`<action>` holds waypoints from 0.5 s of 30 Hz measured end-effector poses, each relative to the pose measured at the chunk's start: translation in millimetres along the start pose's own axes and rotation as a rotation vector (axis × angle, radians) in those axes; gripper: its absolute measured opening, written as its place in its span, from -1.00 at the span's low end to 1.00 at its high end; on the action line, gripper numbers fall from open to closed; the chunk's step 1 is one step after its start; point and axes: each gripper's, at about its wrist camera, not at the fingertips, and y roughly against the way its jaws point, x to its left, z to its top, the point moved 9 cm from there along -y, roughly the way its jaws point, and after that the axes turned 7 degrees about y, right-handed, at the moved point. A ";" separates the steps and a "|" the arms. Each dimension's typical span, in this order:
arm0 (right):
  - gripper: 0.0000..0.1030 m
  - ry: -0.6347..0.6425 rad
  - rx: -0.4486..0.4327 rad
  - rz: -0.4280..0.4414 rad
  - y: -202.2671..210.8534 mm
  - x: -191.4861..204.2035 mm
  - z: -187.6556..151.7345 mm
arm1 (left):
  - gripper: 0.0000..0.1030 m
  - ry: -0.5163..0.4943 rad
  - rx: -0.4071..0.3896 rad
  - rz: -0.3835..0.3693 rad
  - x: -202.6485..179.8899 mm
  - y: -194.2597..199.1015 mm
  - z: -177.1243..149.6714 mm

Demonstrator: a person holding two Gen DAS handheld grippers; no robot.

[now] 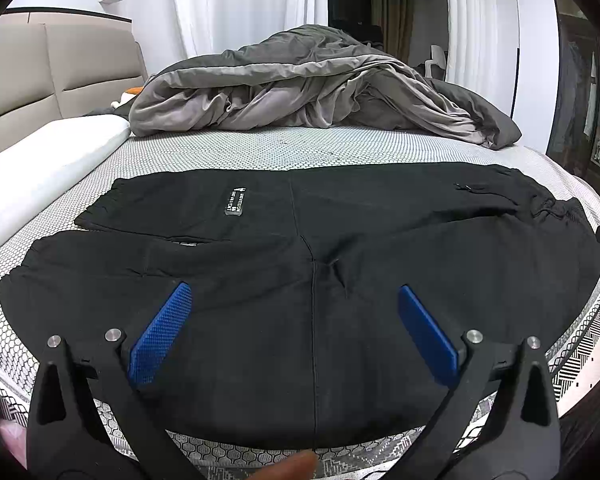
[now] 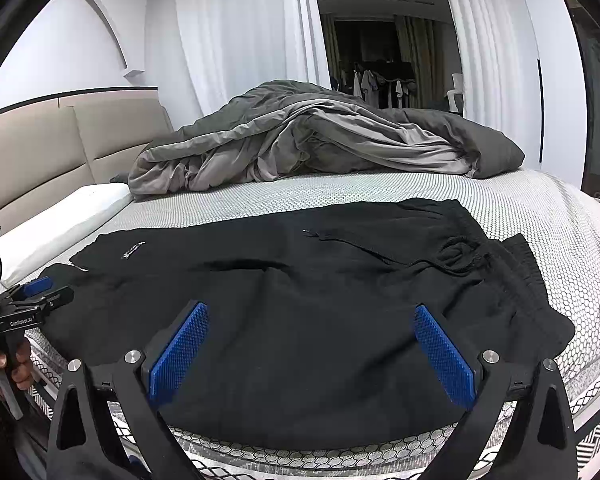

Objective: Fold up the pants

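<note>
The black pants (image 1: 300,280) lie spread across the near side of the bed (image 1: 260,152), waistband toward 3 o'clock and leg cuffs toward 9 o'clock, with a rumpled grey duvet (image 1: 308,88) heaped well beyond at 12 o'clock. The left gripper (image 1: 296,300) and right gripper (image 2: 312,320) both hover over the near leg with fingers wide apart, holding nothing. The task appears to be at its opening fold: the next move likely calls for each gripper to pinch the near edge and carry it over onto the far leg.
</note>
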 end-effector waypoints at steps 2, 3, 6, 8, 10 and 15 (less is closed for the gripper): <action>1.00 -0.001 -0.001 0.000 0.7 0.2 -0.3 | 0.99 -0.001 -0.001 0.000 -0.2 0.0 0.0; 1.00 -0.002 -0.002 0.000 0.6 -0.1 -0.3 | 0.99 -0.001 0.000 0.000 0.6 0.1 0.1; 1.00 0.000 -0.001 -0.001 0.6 -0.1 -0.4 | 0.99 0.000 -0.003 -0.002 0.3 0.1 0.6; 1.00 -0.001 -0.001 0.001 0.5 -0.2 -0.6 | 0.99 0.001 -0.002 -0.002 -0.2 0.2 0.4; 1.00 0.000 0.007 0.002 -0.5 -1.2 -1.5 | 0.99 0.000 0.000 0.000 -0.3 0.1 0.0; 1.00 -0.001 0.015 0.003 -2.8 -1.2 -2.3 | 0.99 -0.003 0.009 0.002 0.9 -0.2 -1.3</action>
